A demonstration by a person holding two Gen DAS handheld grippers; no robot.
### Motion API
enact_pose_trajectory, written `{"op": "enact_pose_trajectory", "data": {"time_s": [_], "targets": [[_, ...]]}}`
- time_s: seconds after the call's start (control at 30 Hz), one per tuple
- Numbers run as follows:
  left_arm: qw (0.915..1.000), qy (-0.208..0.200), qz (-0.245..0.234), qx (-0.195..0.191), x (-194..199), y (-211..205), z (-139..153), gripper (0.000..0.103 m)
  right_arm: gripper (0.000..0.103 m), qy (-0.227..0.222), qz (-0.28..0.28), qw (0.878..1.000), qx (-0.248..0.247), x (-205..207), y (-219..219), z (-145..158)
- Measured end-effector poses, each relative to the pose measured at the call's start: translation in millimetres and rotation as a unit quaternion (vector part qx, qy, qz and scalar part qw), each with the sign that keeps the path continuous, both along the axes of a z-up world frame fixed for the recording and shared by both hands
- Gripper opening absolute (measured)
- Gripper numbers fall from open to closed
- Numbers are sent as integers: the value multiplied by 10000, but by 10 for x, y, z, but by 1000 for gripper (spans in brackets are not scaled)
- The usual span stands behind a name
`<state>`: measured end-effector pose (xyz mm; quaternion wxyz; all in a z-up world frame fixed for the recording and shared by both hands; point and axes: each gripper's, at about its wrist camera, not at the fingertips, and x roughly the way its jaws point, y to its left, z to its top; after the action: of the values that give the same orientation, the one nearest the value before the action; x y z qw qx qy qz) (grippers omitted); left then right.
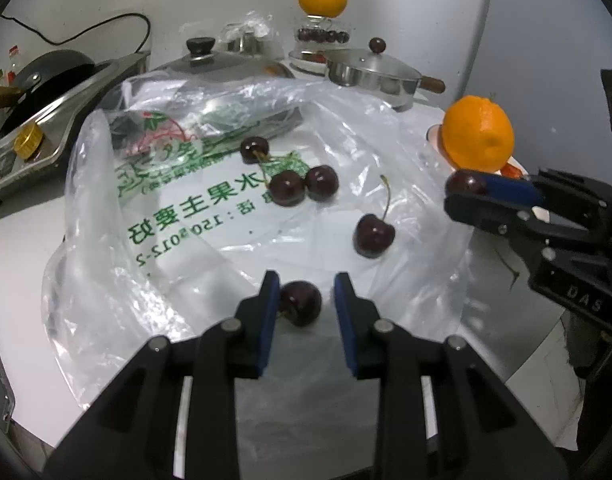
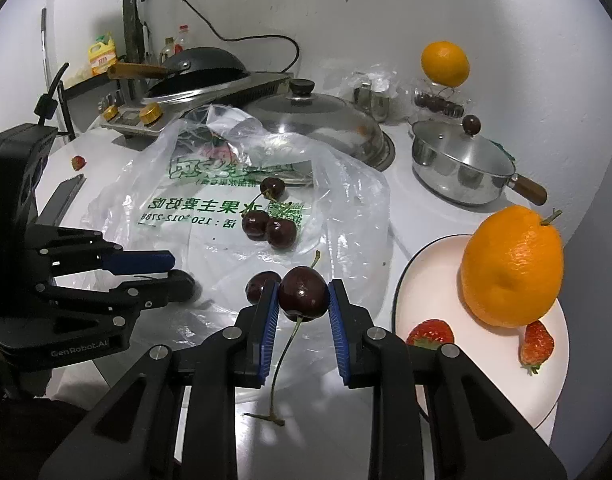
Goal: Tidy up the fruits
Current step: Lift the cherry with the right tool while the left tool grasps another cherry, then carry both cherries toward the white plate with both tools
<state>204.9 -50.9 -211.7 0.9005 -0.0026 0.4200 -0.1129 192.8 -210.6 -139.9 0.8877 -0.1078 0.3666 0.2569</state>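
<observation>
Over on the far left a black wok [image 2: 202,66] sits on a steel stove [image 2: 194,104] with gold knobs, and a lone strawberry [image 2: 78,162] lies on the white bench [image 2: 402,200] near it. The left gripper [image 1: 306,300] hangs low over a clear plastic bag [image 1: 178,216] printed in green, its blue-padded fingers spread well apart with a dark cherry [image 1: 300,303] between them, close against the left pad and clear of the right one. Further along the bag lie three more cherries, one alone [image 1: 255,149] toward the back and a touching pair [image 1: 304,186] in front of it, then a stemmed cherry [image 1: 374,235] by itself. Behind the bag stand a domed steel lid [image 2: 322,120] and a small lidded saucepan [image 2: 462,164]. The right gripper [image 2: 302,300] comes next, closed onto a held cherry [image 2: 303,292] whose long stem hangs down between the fingers; another cherry [image 2: 260,285] lies just behind its left finger. To the right is a white plate [image 2: 434,272] carrying a large orange [image 2: 512,266] and two strawberries, one [image 2: 430,332] near the gripper and one [image 2: 537,342] tucked under the orange. At the back right a second orange [image 2: 445,63] sits on top of a clear box of dark fruit [image 2: 440,104].
</observation>
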Motion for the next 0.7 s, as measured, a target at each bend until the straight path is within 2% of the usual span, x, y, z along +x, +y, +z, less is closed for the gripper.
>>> {"op": "enact_pose_trajectory", "data": {"time_s": [0.5,0.7], "targets": [[9996,119,-69,250,105,-30,-150,33,27,-20,-46,10000,2,-7,-45,37],[9995,55,-119,276,101,-33,-149,29,27,-41,-89,10000,1,-15,-72,32]]}}
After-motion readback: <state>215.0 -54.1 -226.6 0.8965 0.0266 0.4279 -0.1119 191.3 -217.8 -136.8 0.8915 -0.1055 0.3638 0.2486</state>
